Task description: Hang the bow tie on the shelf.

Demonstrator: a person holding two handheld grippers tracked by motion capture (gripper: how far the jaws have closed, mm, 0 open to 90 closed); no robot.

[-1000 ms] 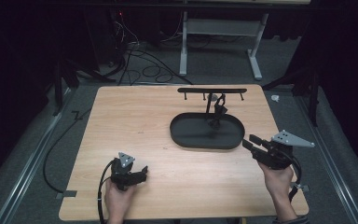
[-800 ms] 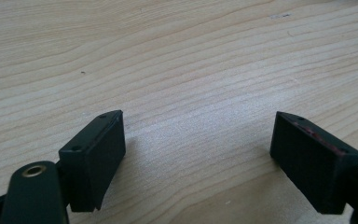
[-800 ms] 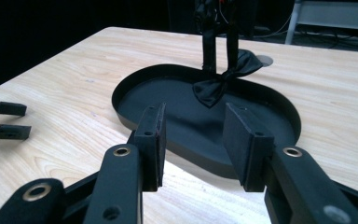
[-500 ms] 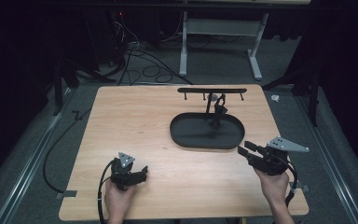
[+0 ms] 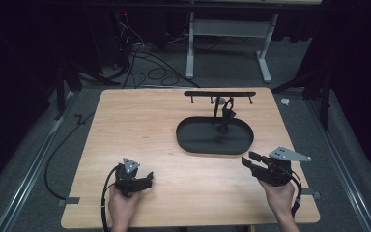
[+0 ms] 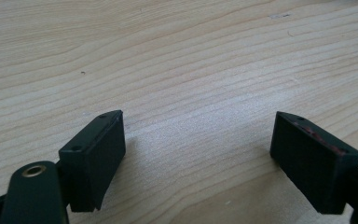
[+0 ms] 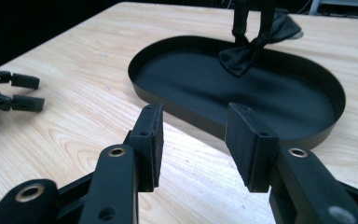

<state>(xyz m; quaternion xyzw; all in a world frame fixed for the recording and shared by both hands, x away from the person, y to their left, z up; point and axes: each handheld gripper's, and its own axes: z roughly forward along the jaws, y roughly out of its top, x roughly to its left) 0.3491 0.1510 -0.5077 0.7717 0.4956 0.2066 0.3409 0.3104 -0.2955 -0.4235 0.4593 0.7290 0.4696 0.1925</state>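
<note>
Low in the frame of the high view, the left gripper (image 5: 145, 180) rests on the table (image 5: 140, 130) with jaws spread, nothing between them. The right gripper (image 5: 249, 161), at lower right, has just been opening its jaws, with only bare wood between them, and points at the tray (image 7: 177, 105) just beyond. Farther up, right of centre, a bow tie (image 7: 251, 44) hangs from a hook rack (image 5: 220, 94) over the tray's far end. It looks light, soft and floppy; best pinched at its knot. Count: two grippers, one tray, one rack, one bow tie.
</note>
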